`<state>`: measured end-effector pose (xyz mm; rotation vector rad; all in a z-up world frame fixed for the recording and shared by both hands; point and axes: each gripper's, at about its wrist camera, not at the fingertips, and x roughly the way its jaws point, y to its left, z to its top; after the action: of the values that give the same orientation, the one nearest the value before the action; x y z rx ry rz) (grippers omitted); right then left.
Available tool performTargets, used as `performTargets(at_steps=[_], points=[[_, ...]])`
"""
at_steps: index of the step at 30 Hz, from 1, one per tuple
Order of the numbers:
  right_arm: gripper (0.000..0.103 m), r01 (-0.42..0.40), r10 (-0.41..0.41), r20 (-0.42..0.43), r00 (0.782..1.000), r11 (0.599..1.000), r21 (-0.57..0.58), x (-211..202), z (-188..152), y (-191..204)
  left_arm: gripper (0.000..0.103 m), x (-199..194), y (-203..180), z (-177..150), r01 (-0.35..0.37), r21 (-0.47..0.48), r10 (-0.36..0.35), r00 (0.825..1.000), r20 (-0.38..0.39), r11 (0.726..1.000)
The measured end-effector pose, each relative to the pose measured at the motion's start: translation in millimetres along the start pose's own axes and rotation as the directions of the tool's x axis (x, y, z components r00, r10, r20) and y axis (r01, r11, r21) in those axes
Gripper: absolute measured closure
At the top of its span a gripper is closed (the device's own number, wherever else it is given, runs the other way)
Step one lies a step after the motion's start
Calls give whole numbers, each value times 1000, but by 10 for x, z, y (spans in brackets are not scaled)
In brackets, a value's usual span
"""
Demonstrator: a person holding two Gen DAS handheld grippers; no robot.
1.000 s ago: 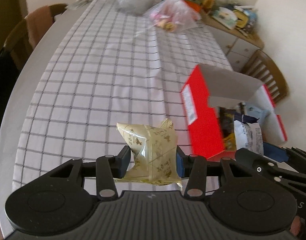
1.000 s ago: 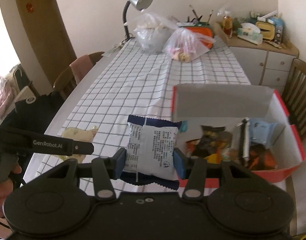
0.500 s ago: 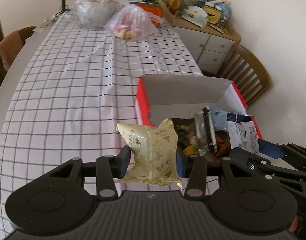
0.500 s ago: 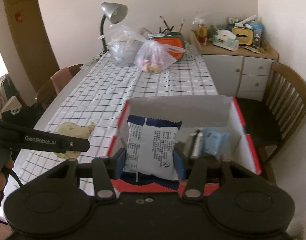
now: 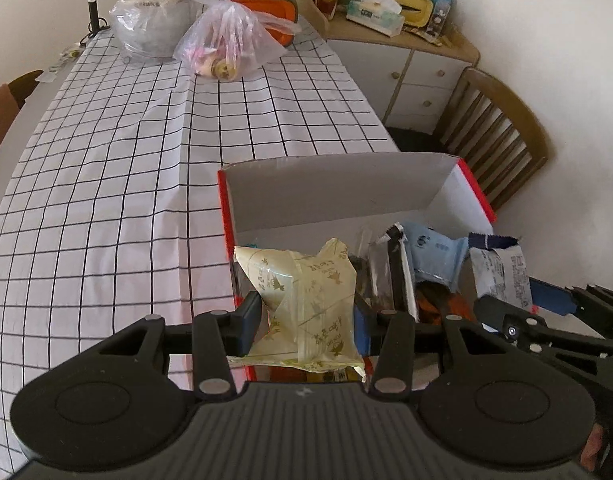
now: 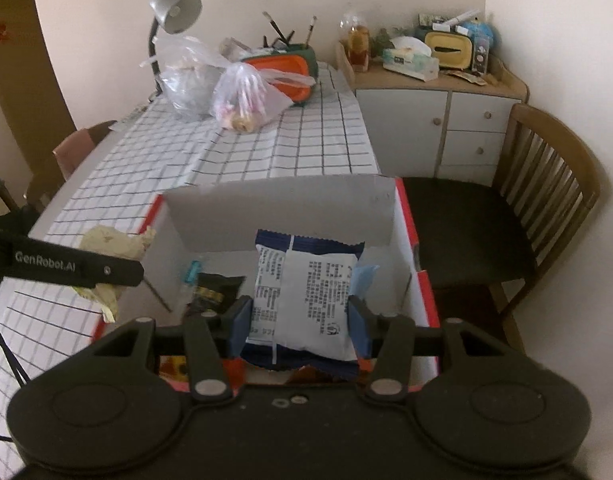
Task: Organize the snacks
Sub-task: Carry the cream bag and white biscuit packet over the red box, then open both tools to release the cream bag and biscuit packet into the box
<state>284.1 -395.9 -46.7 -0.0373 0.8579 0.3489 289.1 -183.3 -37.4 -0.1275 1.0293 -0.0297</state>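
My left gripper [image 5: 306, 322] is shut on a pale yellow snack packet [image 5: 306, 300] and holds it over the left near corner of the open red box [image 5: 346, 192]. My right gripper [image 6: 300, 326] is shut on a white and dark blue snack packet [image 6: 306, 296] and holds it over the middle of the same box [image 6: 290, 208]. Several packets lie inside the box, among them a light blue one [image 5: 434, 256] and a black one [image 6: 214, 288]. The right gripper and its packet [image 5: 502, 272] show at the right edge of the left wrist view. The left gripper's packet [image 6: 114, 242] shows at the left of the right wrist view.
The box sits on a table with a white checked cloth [image 5: 126, 184]. Two plastic bags [image 5: 226, 44] and an orange container [image 6: 286, 72] stand at the far end by a desk lamp [image 6: 174, 12]. A wooden chair [image 6: 526, 208] and a white cabinet [image 6: 446, 128] are to the right.
Both grippers have moved forward and right with their packets, from beside the box to over it. The left packet now hangs above the box's left corner; the right one is over the box's middle.
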Motion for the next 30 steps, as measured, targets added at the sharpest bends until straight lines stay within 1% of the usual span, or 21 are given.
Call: performTargets(at_steps=[3,7,16,26,30], points=[[54,6,-6,-23,1000,1000,-2,149,8,-41,57,144,-61,89,-17,10,17,1000,-11,1000],[55,10,-11,-57,998,1000,-16,328,24,-82,57,357,-101,184,-32,14,33,998,-45,999],[55,13,-19,-141,990,999,-37,666,5,-121,57,682,-213,266,-48,44,52,995,-90,998],[54,32,-39,-169,985,998,-46,803,-22,-180,57,891,-240,253,-76,44,81,989,-120,996],[53,32,-38,-169,985,999,-40,798,-36,-178,57,902,-225,231,-73,40,77,990,-118,997]])
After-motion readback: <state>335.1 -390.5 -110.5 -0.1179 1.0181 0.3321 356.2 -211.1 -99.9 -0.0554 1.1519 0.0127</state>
